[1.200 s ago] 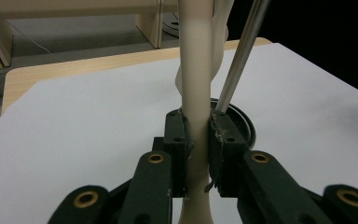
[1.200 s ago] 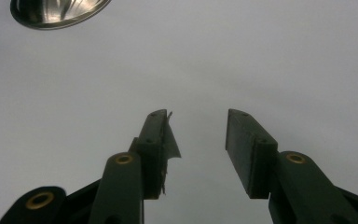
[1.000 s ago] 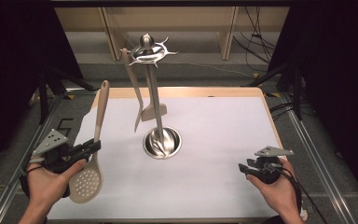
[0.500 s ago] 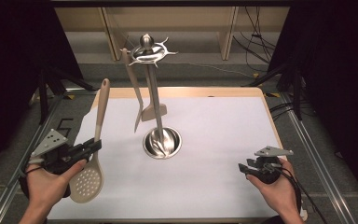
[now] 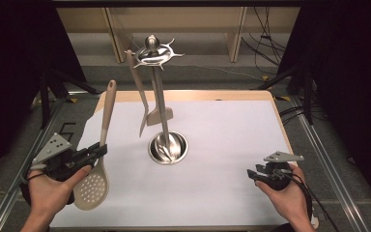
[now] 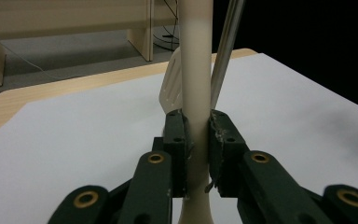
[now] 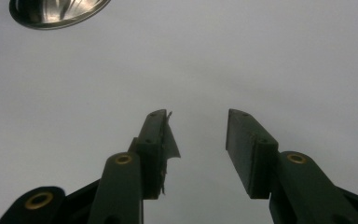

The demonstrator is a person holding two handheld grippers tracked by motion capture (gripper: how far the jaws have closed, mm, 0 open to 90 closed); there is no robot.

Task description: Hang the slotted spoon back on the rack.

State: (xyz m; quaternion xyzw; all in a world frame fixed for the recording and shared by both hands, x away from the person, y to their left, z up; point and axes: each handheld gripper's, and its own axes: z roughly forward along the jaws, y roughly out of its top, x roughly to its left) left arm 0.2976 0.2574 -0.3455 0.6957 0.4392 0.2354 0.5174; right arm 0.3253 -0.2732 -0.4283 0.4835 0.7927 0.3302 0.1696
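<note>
Your left claw (image 5: 94, 153), at 8 o'clock on the white surface (image 5: 222, 140), is clamped on the handle of the beige slotted spoon (image 5: 92, 186); in the left gripper view both pads press the handle (image 6: 195, 70). The spoon's perforated bowl hangs low over the surface's near left edge, the handle rising toward 12 o'clock. At centre stands the steel utensil stand (image 5: 166, 145), with a beige spatula (image 5: 143, 96) hanging from its crown. Your right claw (image 7: 198, 144), at 4 o'clock, hovers over bare surface, jaws apart, gripping nothing.
</note>
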